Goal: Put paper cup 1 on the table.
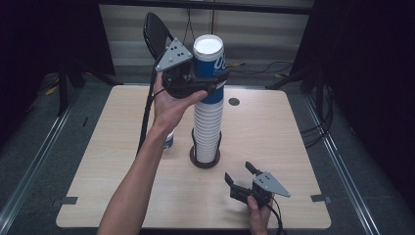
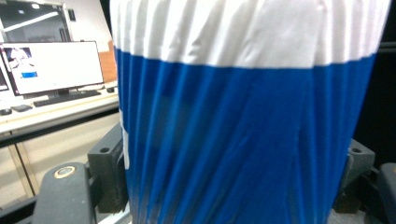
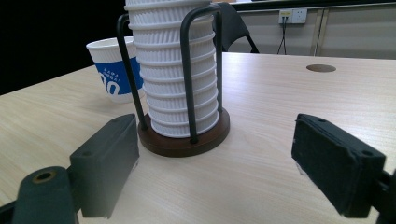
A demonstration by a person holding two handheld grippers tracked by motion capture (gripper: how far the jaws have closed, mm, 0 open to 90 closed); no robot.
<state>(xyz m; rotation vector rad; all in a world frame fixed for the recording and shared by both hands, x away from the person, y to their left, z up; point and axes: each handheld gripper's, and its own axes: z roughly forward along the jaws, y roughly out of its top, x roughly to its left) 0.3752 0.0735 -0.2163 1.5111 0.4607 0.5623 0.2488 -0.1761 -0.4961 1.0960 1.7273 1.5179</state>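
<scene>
Left gripper (image 1: 208, 84) clamped on top cup (image 1: 209, 63) of stack (image 1: 208, 129); right gripper (image 1: 241, 178) idle, jaws apart; next, likely a straight lift clear.

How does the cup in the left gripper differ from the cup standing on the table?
The gripped cup sits atop the stack, clamped by the left gripper; the loose cup stands alone on the table, beside the holder, touched by nothing. Both are white with a blue band.

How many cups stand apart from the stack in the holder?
1: a blue-and-white cup on the table, left of the holder, partly behind the left forearm. The left claw grips the stack's top cup.
</scene>
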